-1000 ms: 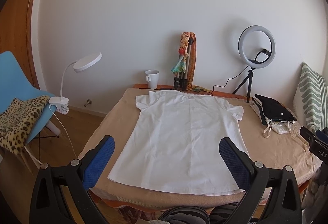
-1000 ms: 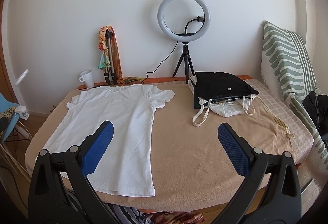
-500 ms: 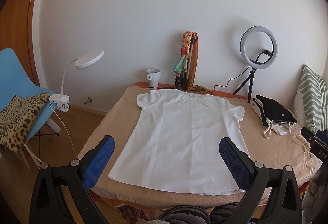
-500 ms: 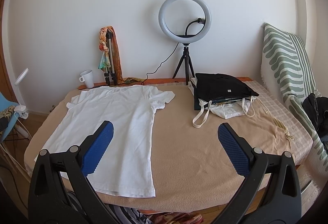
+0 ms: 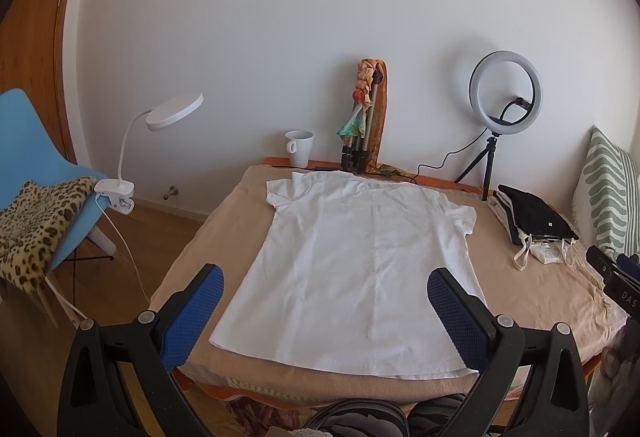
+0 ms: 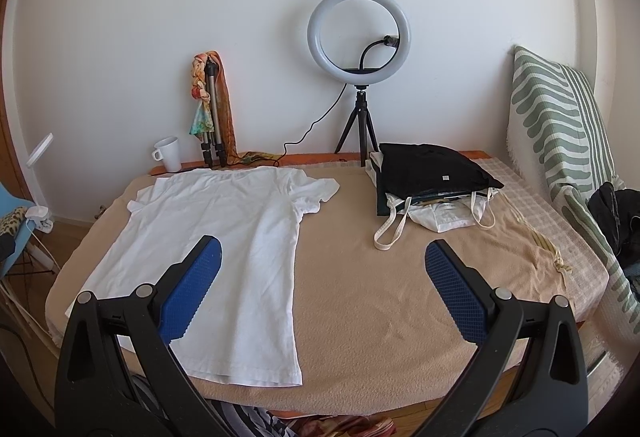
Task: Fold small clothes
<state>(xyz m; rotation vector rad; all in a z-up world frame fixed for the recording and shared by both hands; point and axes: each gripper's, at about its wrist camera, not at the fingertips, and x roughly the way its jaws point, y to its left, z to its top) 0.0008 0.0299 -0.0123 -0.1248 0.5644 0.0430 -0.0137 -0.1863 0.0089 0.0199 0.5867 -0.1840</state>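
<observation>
1. One white T-shirt (image 5: pixel 360 261) lies spread flat and unfolded on the beige blanket (image 6: pixel 380 297) that covers the table, collar toward the wall and hem at the near edge; both short sleeves are out to the sides, with light creases across the body.
2. Both grippers hover above the near edge of the table, clear of the fabric. The left gripper (image 5: pixel 326 311) has its jaws spread wide, empty, and frames the lower half of the shirt between its blue pads (image 5: pixel 192 317).
3. The right gripper (image 6: pixel 322 289) is likewise wide apart and holds nothing; its left pad sits over the shirt's lower right side, its right pad over bare blanket.
4. Right of the shirt, well apart from it, a black folded garment (image 6: pixel 432 169) rests on a small pile with a cream tote bag (image 6: pixel 440 217) whose straps trail onto the blanket.
5. Along the wall stand a white mug (image 5: pixel 300 148), a folded tripod draped with a colourful scarf (image 5: pixel 366 117), and a ring light (image 6: pixel 359 33) on a small black tripod.
6. A green-and-white patterned cushion (image 6: pixel 560 125) leans at the far right.
7. Left of the table, a white clip lamp (image 5: pixel 160 141) is clamped to a blue chair (image 5: pixel 28 141) that carries a leopard-print throw (image 5: pixel 36 221).
</observation>
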